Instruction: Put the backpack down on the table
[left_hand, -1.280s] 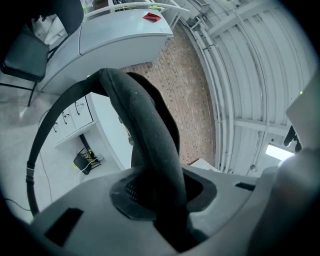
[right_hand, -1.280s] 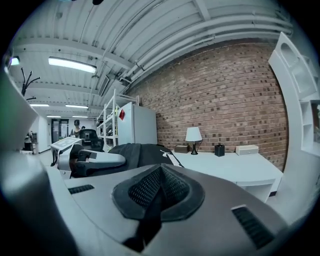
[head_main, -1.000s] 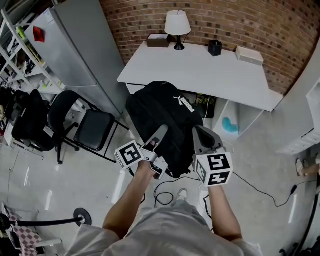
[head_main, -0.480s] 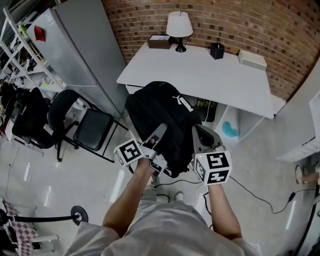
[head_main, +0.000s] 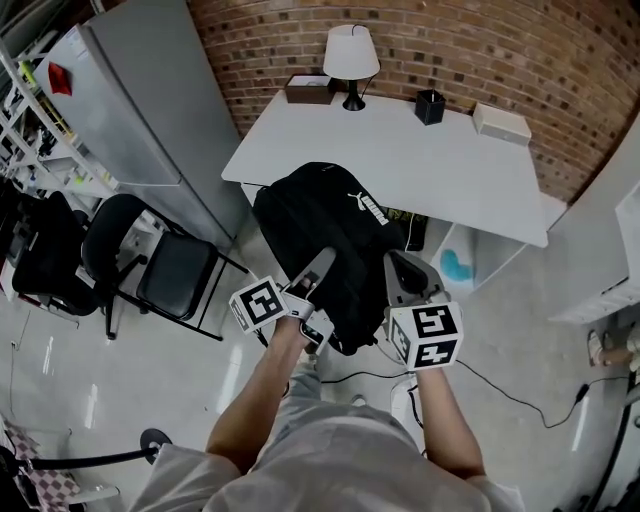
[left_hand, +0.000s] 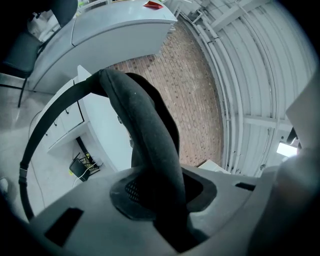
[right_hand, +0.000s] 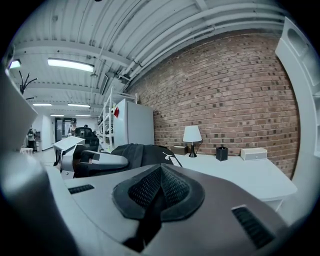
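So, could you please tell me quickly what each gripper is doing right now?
Left gripper: closed on the padded shoulder strap of the backpack.
Right gripper: closed on a thin dark strap, apparently also part of the backpack.

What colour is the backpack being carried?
The backpack is black with a white logo; the head view shows it best.

Brick wall (head_main: 480, 40): straight ahead of the jaws, far side.
White table (head_main: 420, 160): ahead, against that wall; carries a lamp (head_main: 351, 55), black cup (head_main: 430, 106), white box (head_main: 501, 122) and brown box (head_main: 308, 90).
Grey cabinet (head_main: 130, 100): ahead, left of the jaws.
Black chair (head_main: 175, 275): left.
Floor (head_main: 130, 380): pale, glossy, below.
Ceiling strip lights (right_hand: 70, 64): above, lit.
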